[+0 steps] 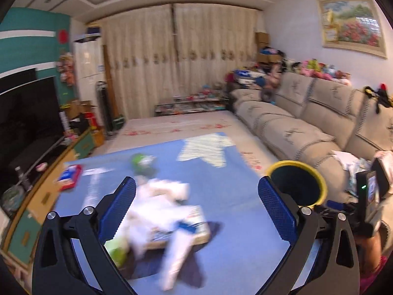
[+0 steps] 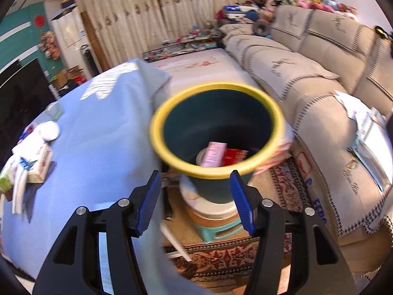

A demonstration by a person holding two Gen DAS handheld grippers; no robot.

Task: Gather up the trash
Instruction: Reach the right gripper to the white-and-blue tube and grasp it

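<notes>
Left tool (image 1: 196, 211) spread wide, blue pads empty, above blue-cloth-covered table (image 1: 233, 172). Beneath, near the table's near edge: blurred crumpled white paper (image 1: 162, 196) over flat printed cardboard box (image 1: 194, 223), green round item (image 1: 118, 252) beside. Red-and-blue packet (image 1: 68, 177) by the left edge; green blurred item (image 1: 142, 162) toward the middle. Yellow-rimmed dark bin (image 1: 298, 184) off the right edge, before beige sofa (image 1: 294, 127).

Cream curtains (image 1: 176, 56) cover the far wall, drawn shut, beside a white cabinet (image 1: 88, 66). A long beige sofa (image 1: 302, 120) runs along the right wall beneath a framed flower painting (image 1: 351, 24), with soft toys (image 1: 319, 70) heaped along its back. On the left, a dark television (image 1: 27, 113) stands against a teal wall (image 1: 32, 46), and a patterned red rug (image 2: 221, 258) covers the floor.
</notes>
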